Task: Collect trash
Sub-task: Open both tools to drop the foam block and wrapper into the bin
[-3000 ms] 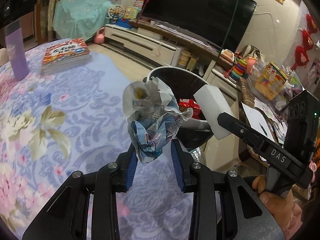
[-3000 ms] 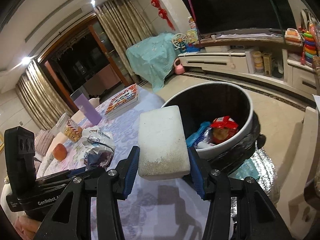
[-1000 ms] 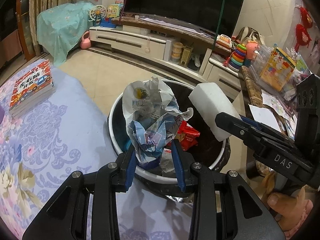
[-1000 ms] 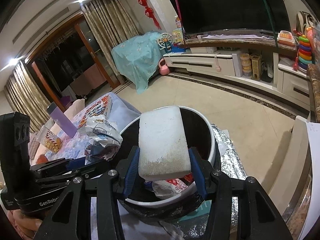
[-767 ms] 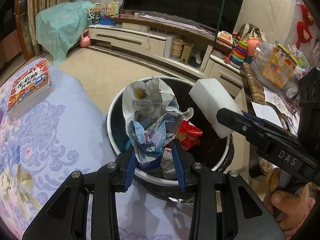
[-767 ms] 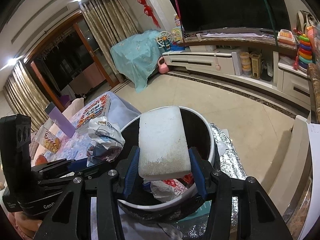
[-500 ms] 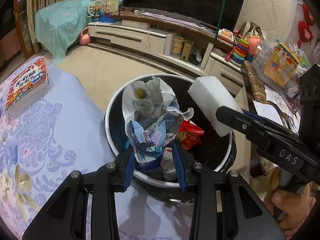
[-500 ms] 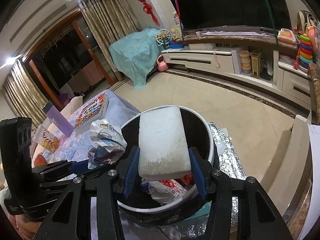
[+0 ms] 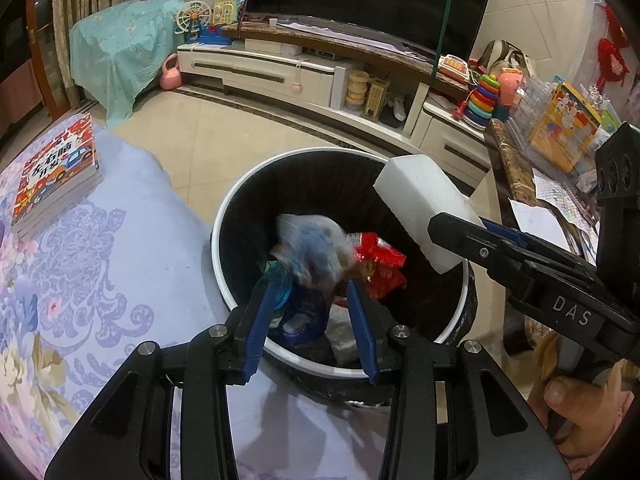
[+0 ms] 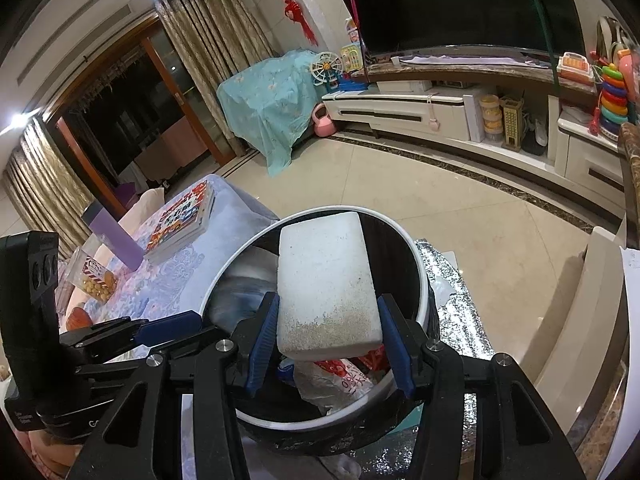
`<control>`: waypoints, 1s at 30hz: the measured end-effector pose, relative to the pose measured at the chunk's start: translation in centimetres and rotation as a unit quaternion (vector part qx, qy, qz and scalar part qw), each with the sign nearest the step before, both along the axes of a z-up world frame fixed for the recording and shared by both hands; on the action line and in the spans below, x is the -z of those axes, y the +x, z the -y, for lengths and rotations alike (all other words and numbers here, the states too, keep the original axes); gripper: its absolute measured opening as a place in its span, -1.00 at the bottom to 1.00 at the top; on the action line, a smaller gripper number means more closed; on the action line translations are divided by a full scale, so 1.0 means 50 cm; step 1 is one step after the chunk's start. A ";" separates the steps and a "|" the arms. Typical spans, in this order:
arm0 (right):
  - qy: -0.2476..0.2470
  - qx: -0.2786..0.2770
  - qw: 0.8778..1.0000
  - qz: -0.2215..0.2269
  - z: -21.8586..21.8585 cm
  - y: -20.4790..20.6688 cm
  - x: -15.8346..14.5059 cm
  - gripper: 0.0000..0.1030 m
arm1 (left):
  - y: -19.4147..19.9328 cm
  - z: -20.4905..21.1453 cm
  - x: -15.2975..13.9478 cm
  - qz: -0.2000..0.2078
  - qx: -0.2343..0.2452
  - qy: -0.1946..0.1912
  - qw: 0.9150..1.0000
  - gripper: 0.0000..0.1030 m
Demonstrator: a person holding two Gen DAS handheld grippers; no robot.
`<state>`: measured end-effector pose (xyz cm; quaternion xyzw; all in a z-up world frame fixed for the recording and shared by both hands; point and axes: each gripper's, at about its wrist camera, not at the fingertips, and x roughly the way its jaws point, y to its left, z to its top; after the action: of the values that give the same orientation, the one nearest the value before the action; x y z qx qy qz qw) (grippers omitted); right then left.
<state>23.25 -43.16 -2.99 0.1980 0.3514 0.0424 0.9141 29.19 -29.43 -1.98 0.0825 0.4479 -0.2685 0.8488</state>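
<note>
**Left jaws apart over the bin, right jaws gripping the foam block**

Left gripper (image 9: 314,304) hangs above the trash bin (image 9: 218,236), its blue pads spread; the jaws have just been opening, and the crumpled wrapper (image 9: 312,248) shows as a motion-blurred shape beyond the tips, clear of both pads, over the bin's mouth. Below it in the bin lie a red snack packet (image 9: 380,260) at about 3 o'clock and a blue lid (image 9: 280,288) at about 8 o'clock. Right gripper (image 10: 326,332) is clamped on the white foam block (image 10: 326,284), pads pressing both long sides, the block held above the bin's near rim. On the floral tablecloth (image 9: 100,280), at 10 o'clock from the bin, rests a stack of books (image 9: 56,168). A hand (image 9: 576,404) holds the right gripper's handle at 4 o'clock
</note>
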 end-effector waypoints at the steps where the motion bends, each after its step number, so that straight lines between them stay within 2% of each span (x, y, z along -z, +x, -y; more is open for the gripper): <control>1: 0.001 0.001 1.000 0.000 -0.001 -0.001 0.000 0.02 | -0.001 -0.001 -0.001 0.001 0.000 0.000 1.000 -0.17; 4: 0.004 0.003 1.000 -0.003 0.001 0.000 0.001 0.10 | -0.008 -0.011 -0.006 0.010 -0.004 0.001 1.000 -0.02; 7: 0.009 0.006 1.000 -0.002 0.003 -0.005 0.000 0.43 | -0.013 -0.028 -0.007 0.010 -0.010 -0.003 1.000 0.05; 12: 0.012 0.006 1.000 0.002 -0.004 -0.018 -0.005 0.45 | -0.032 -0.075 -0.006 0.007 -0.030 -0.018 0.999 0.11; 17: 0.012 0.004 1.000 0.013 -0.026 -0.047 -0.018 0.63 | -0.072 -0.124 -0.011 0.011 -0.055 -0.045 0.997 0.26; 24: 0.011 0.001 0.999 0.039 -0.074 -0.108 -0.036 0.80 | -0.141 -0.190 -0.026 0.031 -0.080 -0.079 0.993 0.34; 27: 0.007 0.002 0.999 0.051 -0.095 -0.135 -0.044 0.95 | -0.176 -0.226 -0.032 0.045 -0.093 -0.091 0.990 0.42; 30: 0.011 0.007 0.998 0.066 -0.113 -0.164 -0.050 0.98 | -0.209 -0.261 -0.034 0.058 -0.109 -0.101 0.987 0.47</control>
<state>15.03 -37.52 -0.49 0.2069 0.2888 0.0524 0.9333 18.73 -16.38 -0.28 -0.0371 0.3753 -0.2132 0.9013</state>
